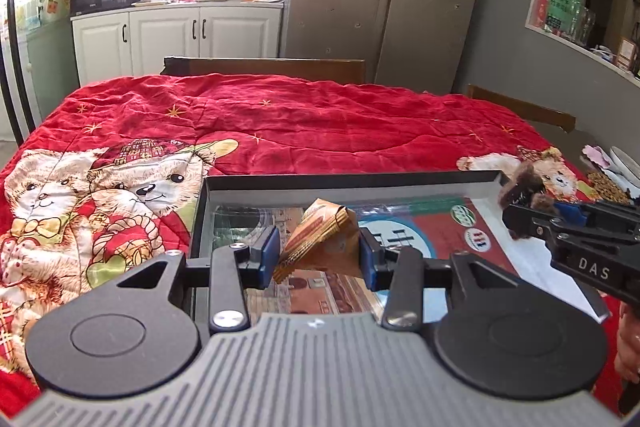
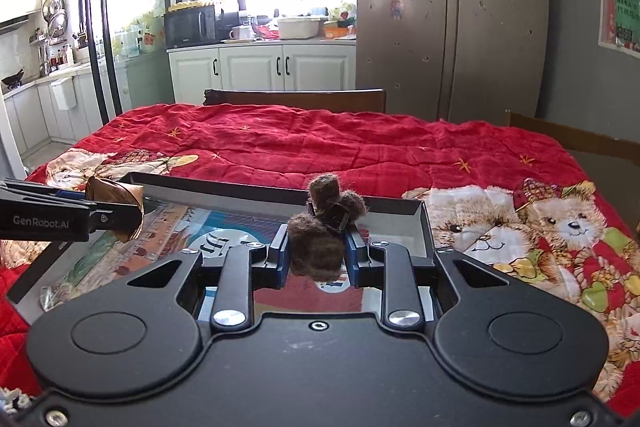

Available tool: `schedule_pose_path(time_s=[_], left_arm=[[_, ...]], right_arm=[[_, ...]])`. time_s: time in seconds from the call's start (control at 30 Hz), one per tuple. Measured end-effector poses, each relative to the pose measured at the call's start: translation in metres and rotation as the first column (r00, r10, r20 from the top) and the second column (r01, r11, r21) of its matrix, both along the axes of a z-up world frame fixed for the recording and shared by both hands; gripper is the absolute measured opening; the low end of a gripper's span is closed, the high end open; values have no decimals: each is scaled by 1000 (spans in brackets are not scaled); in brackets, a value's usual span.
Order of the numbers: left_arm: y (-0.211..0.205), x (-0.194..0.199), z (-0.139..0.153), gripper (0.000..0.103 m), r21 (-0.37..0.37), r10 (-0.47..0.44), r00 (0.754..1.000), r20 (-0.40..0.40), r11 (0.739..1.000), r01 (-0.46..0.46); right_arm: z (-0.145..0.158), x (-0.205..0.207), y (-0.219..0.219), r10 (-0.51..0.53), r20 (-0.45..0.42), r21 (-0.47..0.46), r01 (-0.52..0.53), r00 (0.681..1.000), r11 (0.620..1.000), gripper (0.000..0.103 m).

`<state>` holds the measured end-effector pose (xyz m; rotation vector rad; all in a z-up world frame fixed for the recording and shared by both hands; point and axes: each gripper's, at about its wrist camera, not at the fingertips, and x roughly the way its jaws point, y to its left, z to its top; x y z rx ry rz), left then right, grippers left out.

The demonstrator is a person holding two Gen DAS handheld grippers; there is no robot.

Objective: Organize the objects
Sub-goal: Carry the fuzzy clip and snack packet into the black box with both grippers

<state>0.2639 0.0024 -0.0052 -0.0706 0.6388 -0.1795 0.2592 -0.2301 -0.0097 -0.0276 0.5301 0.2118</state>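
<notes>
Across the lower middle of both views lies the shallow tray, its long axis left to right, directly under both claws; the left gripper pinches a crumpled orange wrapper, the right gripper a brown fuzzy toy, each hanging over the tray floor

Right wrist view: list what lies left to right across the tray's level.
left gripper → brown folded packet → fuzzy brown felt toy → tray far corner → teddy bear print
</notes>
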Motion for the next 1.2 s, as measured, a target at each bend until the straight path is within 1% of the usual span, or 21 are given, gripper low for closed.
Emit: schedule_pose_path(time_s=[0.17, 0.43, 0.53, 0.63, 0.73, 0.83, 0.87, 0.9, 1.07, 1.2], left_arm=[[-3, 10, -7, 45, 19, 15, 1000, 2, 1000, -15], [-2, 24, -19, 45, 26, 26, 999, -22, 999, -25], [0, 28, -20, 46, 13, 27, 999, -28, 1000, -27], [-1, 29, -19, 46, 29, 34, 999, -14, 999, -34], [-2, 33, -20, 46, 27, 35, 999, -27, 999, -34], [-2, 35, -22, 45, 34, 38, 998, -42, 999, -36], [-2, 37, -23, 40, 35, 38, 998, -50, 999, -36], [-3, 38, -24, 39, 34, 37, 998, -57, 999, -35], [-5, 38, -25, 39, 51, 40, 998, -57, 998, -37], [-4, 38, -25, 39, 47, 40, 997, -60, 998, -37]], right_arm=[[-7, 12, 0, 4, -9, 3, -4, 1000, 1000, 26], [-18, 24, 8, 29, -31, -2, -29, 999, 1000, 26], [-22, 28, 10, 34, -38, -4, -34, 999, 999, 26], [-23, 31, 11, 35, -42, -2, -35, 999, 999, 26], [-25, 35, 13, 35, -52, -3, -35, 998, 999, 26], [-27, 37, 14, 34, -58, -6, -35, 998, 999, 26], [-28, 37, 14, 34, -62, -6, -35, 997, 999, 26], [-28, 38, 15, 34, -67, -7, -34, 997, 999, 26], [-30, 42, 15, 36, -91, -5, -37, 995, 999, 26], [-32, 46, 15, 44, -127, -1, -44, 991, 999, 26]])
